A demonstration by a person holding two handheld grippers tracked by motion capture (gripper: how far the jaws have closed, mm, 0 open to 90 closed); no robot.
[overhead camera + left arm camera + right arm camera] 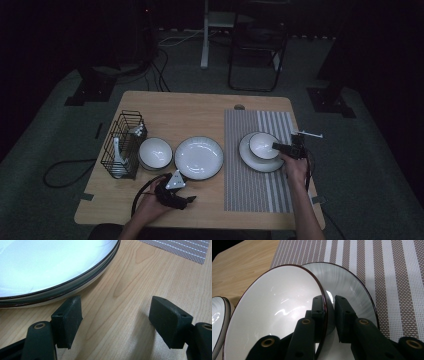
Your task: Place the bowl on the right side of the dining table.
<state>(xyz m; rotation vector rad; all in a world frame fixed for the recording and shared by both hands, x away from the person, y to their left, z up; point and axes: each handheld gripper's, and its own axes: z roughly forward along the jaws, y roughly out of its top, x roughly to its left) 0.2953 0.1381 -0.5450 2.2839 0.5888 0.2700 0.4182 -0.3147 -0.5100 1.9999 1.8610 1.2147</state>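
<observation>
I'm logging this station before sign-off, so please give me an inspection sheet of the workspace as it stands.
Surface: wooden table, with a striped placemat on its right half.
Job's things: a small bowl sits on a plate on the placemat.
Clutter: wire rack holding utensils at the left, a second bowl beside it, a large plate at the centre.
Grippers: right gripper is clamped on the small bowl's rim; left gripper is open over bare wood, next to the large plate.
Cables: a black one loops on the floor at the left.
Surroundings: dark room, carpet, a chair frame behind the table.
</observation>
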